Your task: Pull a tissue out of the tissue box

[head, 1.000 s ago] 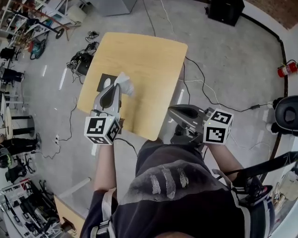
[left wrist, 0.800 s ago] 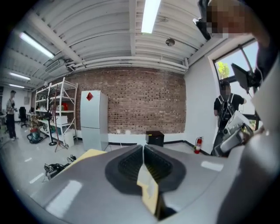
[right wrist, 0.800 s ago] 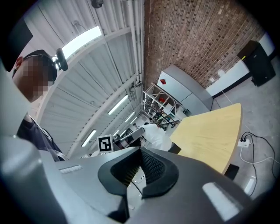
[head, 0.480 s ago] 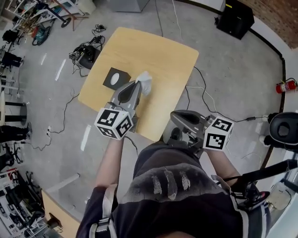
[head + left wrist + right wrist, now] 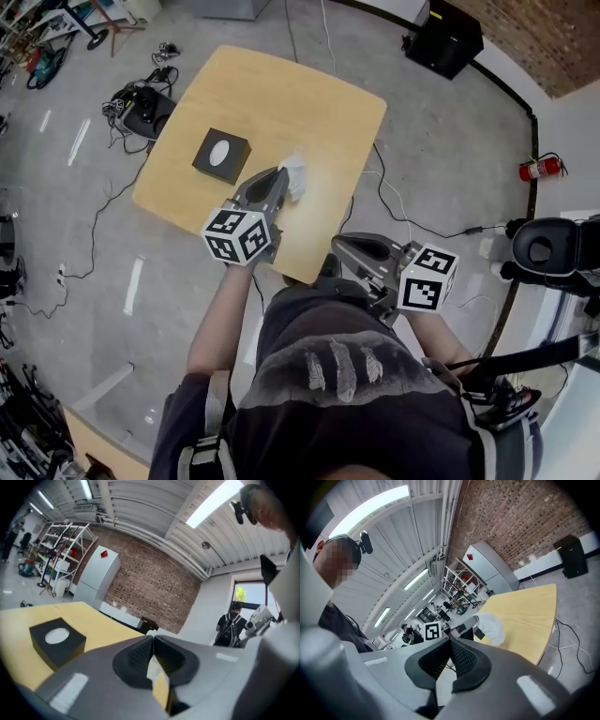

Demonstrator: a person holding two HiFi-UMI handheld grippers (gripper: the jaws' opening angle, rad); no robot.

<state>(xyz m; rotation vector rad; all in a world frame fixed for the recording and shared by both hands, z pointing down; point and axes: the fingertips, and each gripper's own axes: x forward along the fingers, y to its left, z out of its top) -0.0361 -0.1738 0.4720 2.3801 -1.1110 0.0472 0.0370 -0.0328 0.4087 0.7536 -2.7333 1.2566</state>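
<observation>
The black tissue box (image 5: 221, 156) with its white oval opening sits on the wooden table (image 5: 309, 94), left of centre; in the left gripper view the box (image 5: 57, 639) is at the left. My left gripper (image 5: 284, 178) is shut on a white tissue (image 5: 294, 174), which it holds low over the table to the right of the box. A strip of the tissue (image 5: 154, 668) shows between the closed jaws of my left gripper (image 5: 153, 637). My right gripper (image 5: 339, 246) hangs off the table's near edge, shut and empty. The right gripper view has the crumpled tissue (image 5: 490, 626) beyond my right gripper (image 5: 450, 639).
Cables and a dark device (image 5: 141, 101) lie on the floor left of the table. A black speaker (image 5: 442, 39) stands beyond it, a red fire extinguisher (image 5: 536, 169) by the wall, a black stool (image 5: 548, 246) at the right. A person (image 5: 229, 629) stands in a far doorway.
My left gripper has come down toward the table with the tissue and rolled, ending to the right of the box. My right gripper has shifted a little leftward near the table edge.
</observation>
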